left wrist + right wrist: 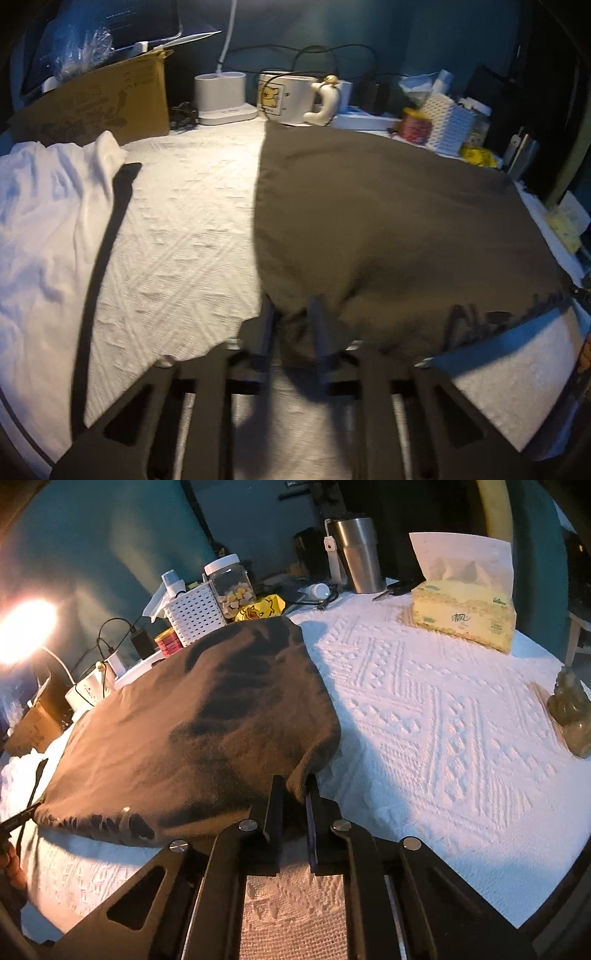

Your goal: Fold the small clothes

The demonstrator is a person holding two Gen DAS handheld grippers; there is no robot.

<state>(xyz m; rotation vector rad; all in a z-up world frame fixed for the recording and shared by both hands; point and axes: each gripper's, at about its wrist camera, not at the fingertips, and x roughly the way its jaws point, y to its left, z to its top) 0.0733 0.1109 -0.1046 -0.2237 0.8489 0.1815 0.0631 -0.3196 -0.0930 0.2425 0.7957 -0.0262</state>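
**Both grippers clamped on near corners of dark garment**

Dark brown garment (388,221) lay flat on the white embossed tablecloth (184,240), soft matte knit, roughly rectangular, printed lettering along its near hem. Left gripper (293,317) was pinched shut on the near-left corner, cloth bunched between the pads. Right gripper (295,794) was pinched shut on the near-right corner, fabric puckered up between its black fingers. Tablecloth texture: raised geometric diamonds and zigzags.

A crumpled white garment (48,221) sat at far left, apart from the dark one.

Containers along the back edge:
- white perforated plastic basket (195,613), spray bottle standing in it
- clear jar (231,583), white lid, pale and yellow chunks inside
- steel tumbler (356,554), contents not visible
- yellow tissue box (465,616), one sheet pulled up
- white ceramic mug (288,98), moulded handle, cable across its rim
- cardboard box (110,99), contents unclear
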